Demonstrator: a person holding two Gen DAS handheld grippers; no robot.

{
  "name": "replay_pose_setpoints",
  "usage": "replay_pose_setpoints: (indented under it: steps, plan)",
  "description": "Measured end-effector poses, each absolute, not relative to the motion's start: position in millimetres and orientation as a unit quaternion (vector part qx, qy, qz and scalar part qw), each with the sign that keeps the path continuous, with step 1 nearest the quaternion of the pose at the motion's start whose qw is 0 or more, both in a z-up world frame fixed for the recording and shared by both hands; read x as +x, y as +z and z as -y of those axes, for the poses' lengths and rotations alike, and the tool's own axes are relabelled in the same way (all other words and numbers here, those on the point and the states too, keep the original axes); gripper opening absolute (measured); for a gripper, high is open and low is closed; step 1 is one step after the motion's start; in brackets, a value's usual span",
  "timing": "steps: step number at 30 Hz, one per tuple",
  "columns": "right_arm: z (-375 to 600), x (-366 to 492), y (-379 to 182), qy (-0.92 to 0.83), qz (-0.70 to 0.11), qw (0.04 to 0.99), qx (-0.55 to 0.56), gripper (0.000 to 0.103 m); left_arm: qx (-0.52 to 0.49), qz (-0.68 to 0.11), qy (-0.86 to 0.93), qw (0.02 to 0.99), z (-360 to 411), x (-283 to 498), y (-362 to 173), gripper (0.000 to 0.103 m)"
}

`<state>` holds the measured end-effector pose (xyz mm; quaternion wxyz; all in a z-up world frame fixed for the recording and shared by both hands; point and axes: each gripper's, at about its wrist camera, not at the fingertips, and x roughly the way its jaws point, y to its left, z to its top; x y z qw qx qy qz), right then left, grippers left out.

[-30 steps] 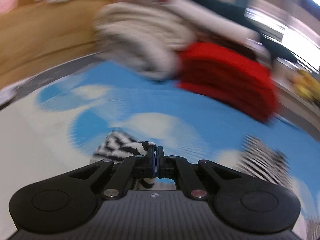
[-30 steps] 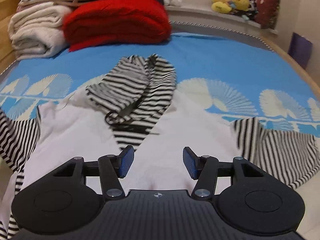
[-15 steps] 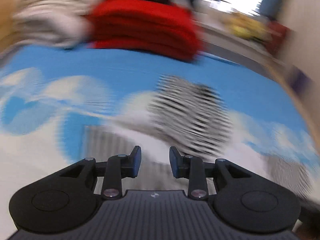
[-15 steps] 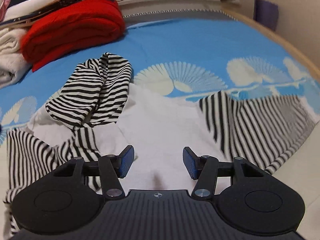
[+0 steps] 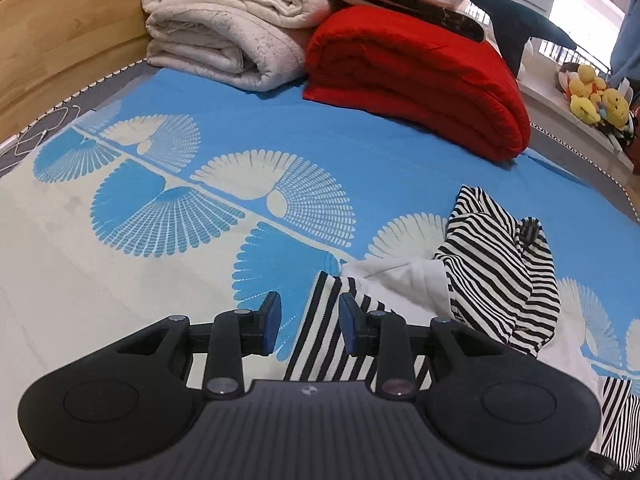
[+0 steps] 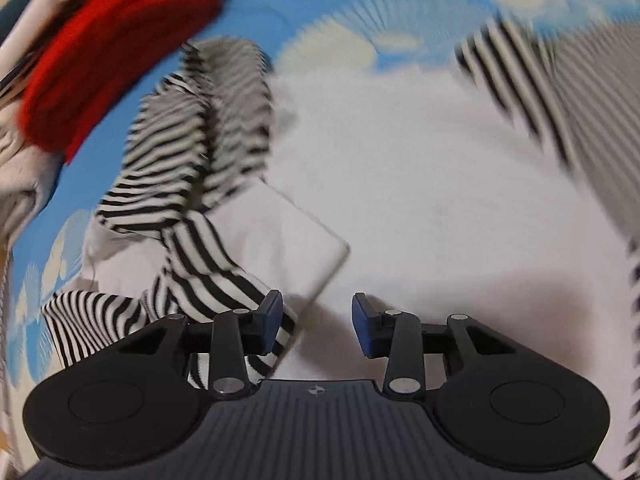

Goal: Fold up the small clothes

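A small white top with black-and-white striped sleeves and hood lies on the blue patterned bedspread (image 5: 280,136). In the left wrist view its striped hood (image 5: 496,264) is bunched at the right and a striped sleeve (image 5: 320,332) lies folded under my left gripper (image 5: 309,322), which is open and empty just above it. In the right wrist view the white body (image 6: 420,184) spreads ahead, with the left sleeve (image 6: 208,264) folded across a turned-in white flap (image 6: 280,236). My right gripper (image 6: 317,324) is open and empty over the body's near edge. The other sleeve (image 6: 560,92) is blurred at the right.
A folded red blanket (image 5: 416,76) and cream folded blankets (image 5: 232,36) are stacked at the bed's far side, with a wooden headboard (image 5: 60,40) at the left. Soft toys (image 5: 596,100) sit on a ledge at the far right.
My left gripper was shut on the striped sleeve a second ago; it has let go, opened and swung right. My right gripper stayed open and swung right, closer over the white body.
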<state>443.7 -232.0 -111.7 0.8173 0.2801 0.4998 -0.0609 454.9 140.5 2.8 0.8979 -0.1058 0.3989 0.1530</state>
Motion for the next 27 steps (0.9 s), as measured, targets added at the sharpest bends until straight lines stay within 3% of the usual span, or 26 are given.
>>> replay_pose_setpoints:
  steps: [4,5,6,10,16,22,27]
  plan:
    - [221.7,447.5,-115.2,-0.043,-0.476,0.829,0.291,0.040,-0.104,-0.399,0.158,0.897,-144.8,455.0,5.7,0.035]
    - [221.0,449.1,-115.0,-0.034,-0.471,0.831,0.294,0.028,-0.104,-0.399,0.158,0.897,-146.8,455.8,5.9,0.035]
    - [219.7,450.4,-114.3,-0.034,-0.464,0.835,0.294,0.002,-0.101,-0.399,0.159,0.897,-148.5,456.5,6.0,0.035]
    - [226.1,444.9,-91.9,-0.038,-0.409,0.855,0.317,0.002,-0.097,-0.398,0.169,0.897,-156.5,457.5,6.0,0.035]
    - [215.8,372.5,-12.1,-0.126,-0.244,0.918,0.286,0.002,-0.081,-0.400,0.160,0.899,-155.9,454.9,3.6,0.035]
    - [248.1,374.7,-80.6,-0.238,-0.426,0.816,0.310,0.007,-0.086,-0.426,0.132,0.891,-141.4,456.9,-12.9,0.035]
    - [282.5,385.0,-103.3,-0.221,-0.453,0.778,0.375,0.021,-0.097,-0.454,0.103,0.880,-132.7,462.6,-31.2,0.036]
